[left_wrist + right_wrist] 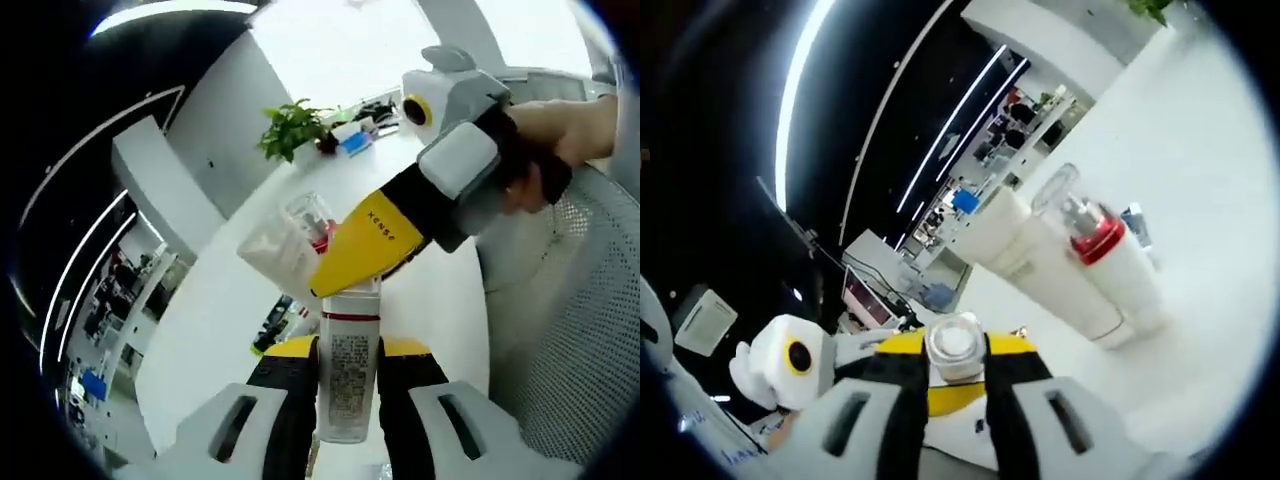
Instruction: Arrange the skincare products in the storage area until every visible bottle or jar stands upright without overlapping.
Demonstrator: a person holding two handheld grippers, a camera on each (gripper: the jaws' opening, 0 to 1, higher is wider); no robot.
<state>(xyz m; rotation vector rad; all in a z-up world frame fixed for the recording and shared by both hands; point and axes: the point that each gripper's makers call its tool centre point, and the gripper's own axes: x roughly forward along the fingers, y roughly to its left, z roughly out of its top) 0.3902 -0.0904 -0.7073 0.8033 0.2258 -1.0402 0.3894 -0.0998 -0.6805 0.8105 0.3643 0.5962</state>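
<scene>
Nearest us in the left gripper view, our left claw point(347, 390) is closed on a white bottle point(348, 385), its black jaws pressed against the printed label on either side while the bottle's neck points toward twelve o'clock. At that neck the yellow tip of our right claw point(362, 255) comes in from two o'clock and meets the cap end; we cannot tell from this view how far its jaws are spread. A hand point(545, 150) grips that tool's dark handle at the upper right. Just behind the yellow tip, toward ten o'clock, we see a clear cap point(308, 212) and a pale bottle point(275, 250) standing on the round white worktop point(440, 290). A potted plant point(292, 127) sits far off at twelve o'clock, near the worktop's far edge, with small boxes point(352, 135) beside it. In the right gripper view, our right claw's jaws are narrow, holding a small whitish round cap point(955, 345) between them at six o'clock, with the yellow of the left claw just behind it. Toward two o'clock we see a group of white bottles touching one another on the worktop, one with a red collar point(1095, 240) and a clear cap over its pump.
</scene>
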